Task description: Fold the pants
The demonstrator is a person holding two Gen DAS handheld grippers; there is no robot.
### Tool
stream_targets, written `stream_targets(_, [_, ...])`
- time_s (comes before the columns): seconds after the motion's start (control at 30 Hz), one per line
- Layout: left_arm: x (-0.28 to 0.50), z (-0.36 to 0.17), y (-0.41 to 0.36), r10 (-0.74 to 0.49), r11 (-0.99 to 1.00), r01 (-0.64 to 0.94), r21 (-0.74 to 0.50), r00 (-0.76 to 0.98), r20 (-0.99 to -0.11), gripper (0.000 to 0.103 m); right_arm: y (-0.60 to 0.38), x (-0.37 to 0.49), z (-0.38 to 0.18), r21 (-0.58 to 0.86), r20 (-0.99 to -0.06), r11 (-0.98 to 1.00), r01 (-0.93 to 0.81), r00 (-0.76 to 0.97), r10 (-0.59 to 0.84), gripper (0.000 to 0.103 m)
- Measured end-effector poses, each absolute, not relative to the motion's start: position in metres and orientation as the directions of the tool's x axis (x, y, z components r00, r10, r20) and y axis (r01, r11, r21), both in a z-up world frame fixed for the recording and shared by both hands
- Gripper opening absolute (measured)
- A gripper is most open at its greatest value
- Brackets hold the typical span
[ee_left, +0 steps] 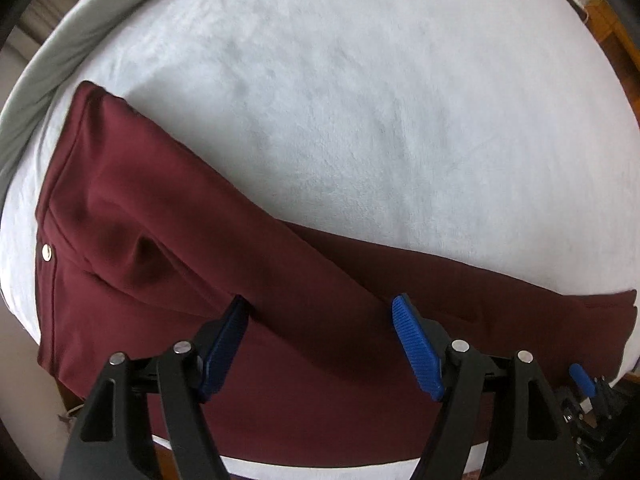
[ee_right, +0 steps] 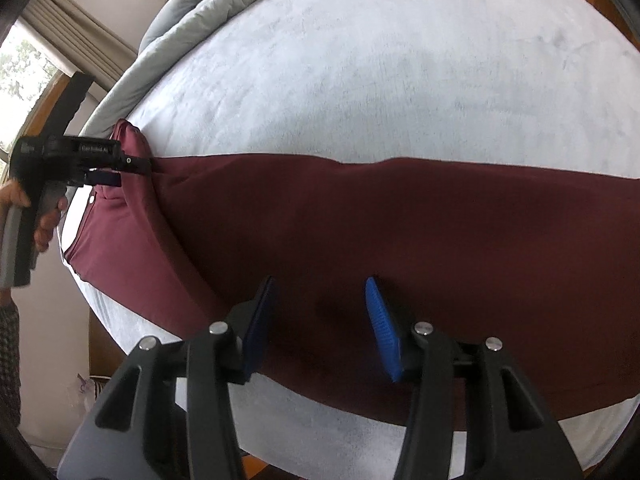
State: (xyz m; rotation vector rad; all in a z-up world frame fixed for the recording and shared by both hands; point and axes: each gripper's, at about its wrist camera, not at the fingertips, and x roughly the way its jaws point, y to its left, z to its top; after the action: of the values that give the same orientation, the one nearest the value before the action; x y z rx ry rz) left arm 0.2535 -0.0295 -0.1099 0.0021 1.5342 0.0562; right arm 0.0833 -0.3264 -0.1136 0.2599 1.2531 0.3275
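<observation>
2 grippers hang over 1 pair of maroon pants (ee_right: 400,232), which lies flat across the pale fleece bed cover (ee_right: 360,80), from the waistband at the left of the frame to the legs at the right. The left gripper (ee_left: 320,312) stands wide open over the thigh, holding nothing. The right gripper (ee_right: 320,292) is partly open above the leg, also empty. I judge the fabric soft, light and limp, smooth with 1 metal button (ee_left: 47,253); pinch it at waistband and hem.
</observation>
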Motion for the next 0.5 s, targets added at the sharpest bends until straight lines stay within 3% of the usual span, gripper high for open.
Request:
stream_targets(0.13, [0.268, -0.118, -0.030, 0.032, 0.999, -0.036, 0.033, -0.035, -0.999, 0.074, -0.327, 0.084, -0.114, 0.386, -0.875, 0.918, -0.094, 0.277, 0.396, 0.049])
stream_targets(0.2, [0.271, -0.118, -0.031, 0.024, 0.999, -0.030, 0.026, -0.050, -0.998, 0.066, -0.326, 0.084, -0.115, 0.390, -0.873, 0.916, -0.095, 0.279, 0.401, 0.049])
stream_targets(0.37, [0.272, -0.115, -0.029, 0.005, 1.000, -0.029, 0.007, -0.065, -0.998, 0.034, -0.331, 0.081, -0.115, 0.399, -0.868, 0.912, -0.097, 0.282, 0.410, 0.053])
stream_targets(0.5, [0.263, -0.114, -0.021, -0.037, 0.998, -0.048, -0.034, -0.063, -0.997, 0.023, -0.333, 0.080, -0.116, 0.404, -0.864, 0.909, -0.097, 0.284, 0.415, 0.053])
